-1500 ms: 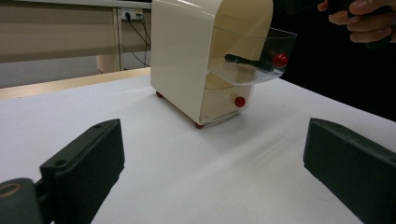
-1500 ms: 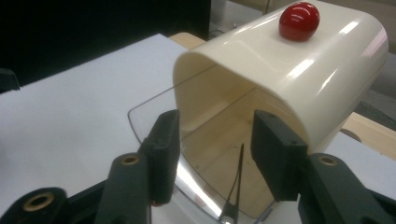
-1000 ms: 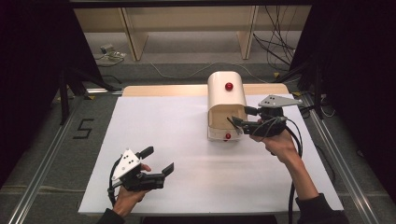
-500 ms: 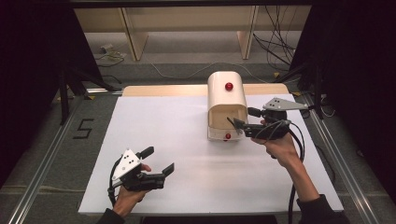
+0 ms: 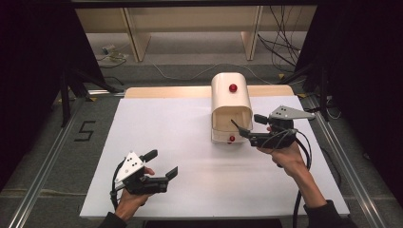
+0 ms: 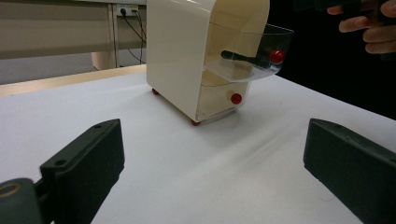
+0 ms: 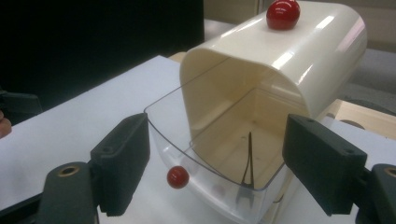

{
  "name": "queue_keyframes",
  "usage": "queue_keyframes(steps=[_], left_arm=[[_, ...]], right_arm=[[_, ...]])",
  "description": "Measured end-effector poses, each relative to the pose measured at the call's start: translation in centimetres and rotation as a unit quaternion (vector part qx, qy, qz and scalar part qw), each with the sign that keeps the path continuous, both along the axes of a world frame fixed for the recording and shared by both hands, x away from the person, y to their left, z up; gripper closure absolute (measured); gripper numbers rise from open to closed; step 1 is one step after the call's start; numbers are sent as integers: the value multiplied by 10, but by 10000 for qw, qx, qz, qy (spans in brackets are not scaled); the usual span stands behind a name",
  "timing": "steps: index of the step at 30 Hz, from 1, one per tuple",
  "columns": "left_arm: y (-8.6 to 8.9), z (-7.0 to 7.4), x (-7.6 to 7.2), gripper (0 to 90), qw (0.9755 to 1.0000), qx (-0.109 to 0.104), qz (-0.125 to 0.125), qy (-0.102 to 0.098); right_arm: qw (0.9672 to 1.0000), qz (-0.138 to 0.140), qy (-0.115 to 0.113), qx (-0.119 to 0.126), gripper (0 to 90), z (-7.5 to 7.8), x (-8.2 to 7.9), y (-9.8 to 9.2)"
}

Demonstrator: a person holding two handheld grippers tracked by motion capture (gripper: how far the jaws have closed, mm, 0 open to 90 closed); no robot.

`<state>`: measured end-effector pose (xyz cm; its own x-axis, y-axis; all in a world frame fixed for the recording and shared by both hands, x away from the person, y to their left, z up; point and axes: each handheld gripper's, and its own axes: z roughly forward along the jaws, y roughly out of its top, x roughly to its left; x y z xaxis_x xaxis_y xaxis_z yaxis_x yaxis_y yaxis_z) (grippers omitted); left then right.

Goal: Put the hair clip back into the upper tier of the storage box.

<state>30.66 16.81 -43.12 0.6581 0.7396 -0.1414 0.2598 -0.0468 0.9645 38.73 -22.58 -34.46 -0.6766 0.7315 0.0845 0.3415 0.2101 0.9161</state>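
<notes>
At the near left, the left gripper (image 5: 164, 162) rests low over the white surface (image 5: 157, 123), jaws spread and empty, well apart from the work; it is best left parked there. Right of centre, toward the far edge, stands the cream box (image 5: 231, 99) with a red knob on top, its clear flap (image 7: 187, 135) swung out toward the near right. The right gripper (image 5: 249, 126) sits at that flap, and its jaws have just been opening: they now stand wide on either side of the flap's rim, pressing on nothing. The step looks like letting go of the opened flap, so the hand should draw back straight along the jaws' line, without snagging the rim or the flap's red knob (image 7: 178, 176) and tipping it shut. A wooden board (image 5: 161, 91) edges the surface's far side; beyond lie grey floor, shelf legs (image 5: 135, 33), and cables (image 5: 280, 42) at far right.
</notes>
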Motion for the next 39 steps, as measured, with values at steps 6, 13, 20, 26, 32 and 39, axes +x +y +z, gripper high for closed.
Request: queue_keyframes(steps=[6, 13, 20, 26, 32, 39], left_arm=[[0, 0, 0, 47, 10000, -31, 5, 7], [0, 0, 0, 47, 10000, -12, -26, 5], [-1, 0, 1, 47, 10000, -6, -44, 13], [-1, 0, 1, 46, 10000, 9, -71, 11], [-2, -1, 1, 45, 9999, 38, -78, 55], [-3, -1, 1, 45, 9999, 57, -99, 80]], right_arm=[[10000, -4, 14, 8, 212, -3, -6, -1], [9997, -80, -86, 204, 209, -6, -14, -1], [9993, -88, -86, 344, 195, -10, -19, -5], [9994, -105, -109, 312, 195, -15, -23, -6], [9997, -95, -101, 225, 195, -22, -28, -6], [9994, -139, -80, 302, 195, -30, -33, -9]])
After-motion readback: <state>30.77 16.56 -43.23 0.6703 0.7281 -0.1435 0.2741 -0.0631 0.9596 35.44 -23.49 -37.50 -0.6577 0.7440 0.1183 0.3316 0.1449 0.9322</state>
